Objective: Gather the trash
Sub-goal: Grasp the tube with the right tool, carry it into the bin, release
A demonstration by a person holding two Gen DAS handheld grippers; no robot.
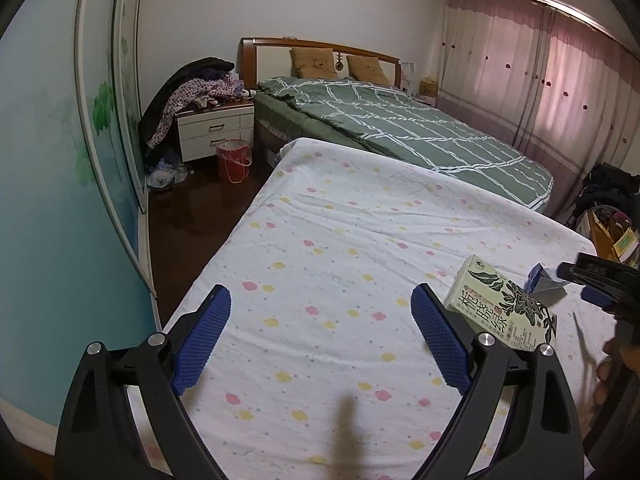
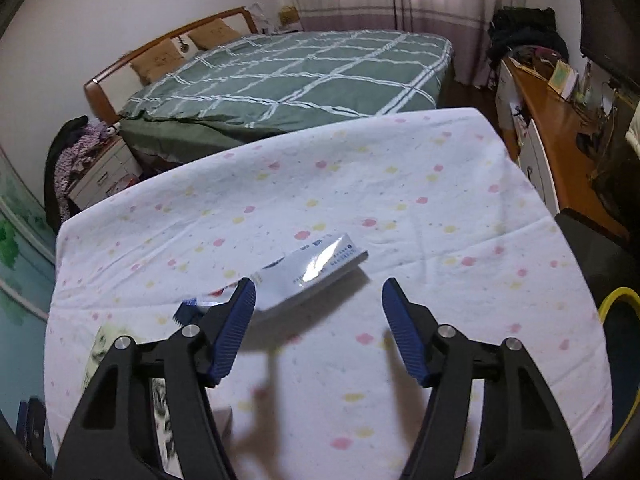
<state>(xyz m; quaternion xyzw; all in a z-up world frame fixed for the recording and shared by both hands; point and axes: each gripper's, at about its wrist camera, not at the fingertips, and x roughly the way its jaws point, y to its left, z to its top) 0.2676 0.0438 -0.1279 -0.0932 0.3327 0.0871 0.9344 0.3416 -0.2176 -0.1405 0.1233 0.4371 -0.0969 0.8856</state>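
Note:
A green-and-cream tea box [image 1: 502,307] with a leaf print lies on the flowered white sheet [image 1: 340,248], just right of my open, empty left gripper [image 1: 322,320]. The box also shows under the left finger in the right wrist view [image 2: 100,356]. A white and blue glossy packet [image 2: 308,272] lies on the sheet just ahead of my open, empty right gripper [image 2: 318,312], close to its left finger; its end shows in the left wrist view [image 1: 546,278]. The right gripper [image 1: 600,284] shows at the right edge of the left wrist view.
A bed with a green checked quilt [image 1: 400,128] stands behind the sheet. A red bucket [image 1: 234,160] stands on the dark floor by a white nightstand [image 1: 216,130] piled with clothes. A cluttered wooden desk [image 2: 560,128] runs along the right. A yellow-rimmed bin [image 2: 620,320] stands at the right edge.

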